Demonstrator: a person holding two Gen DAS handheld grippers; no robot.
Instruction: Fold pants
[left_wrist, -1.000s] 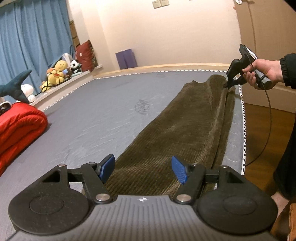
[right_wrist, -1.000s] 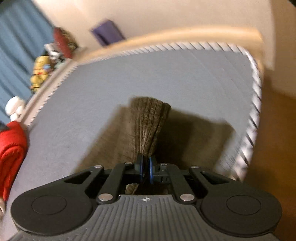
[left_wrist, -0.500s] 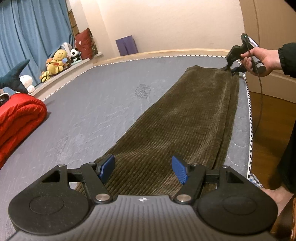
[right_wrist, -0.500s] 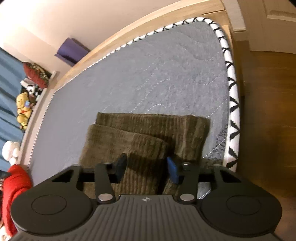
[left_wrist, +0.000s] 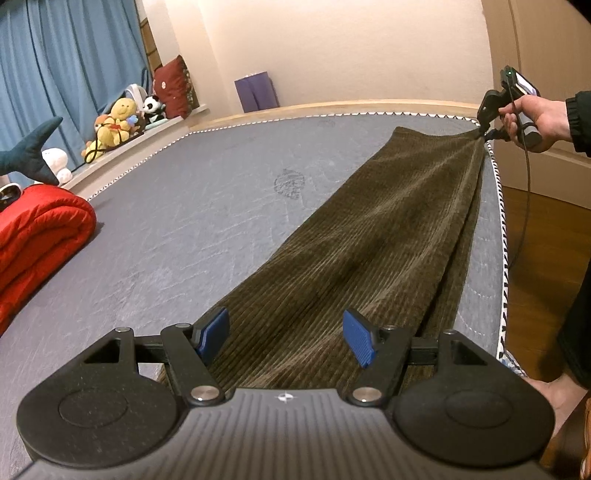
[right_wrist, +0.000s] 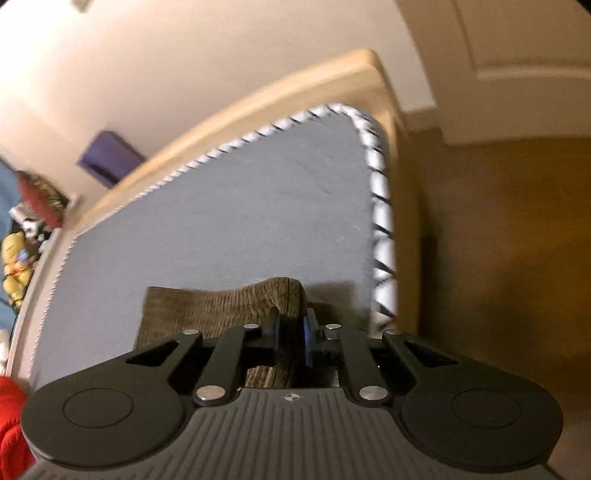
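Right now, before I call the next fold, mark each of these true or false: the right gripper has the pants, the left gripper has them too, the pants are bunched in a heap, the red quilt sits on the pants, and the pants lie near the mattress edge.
1. The right gripper is clamped on the pants. True.
2. The left gripper grips them too. False: it is open, pads apart over the cloth.
3. The pants are heaped. False: stretched out long and flat.
4. The red quilt lies on the pants. False: apart, across the mattress.
5. The pants lie along the mattress's zigzag-trimmed edge. True.
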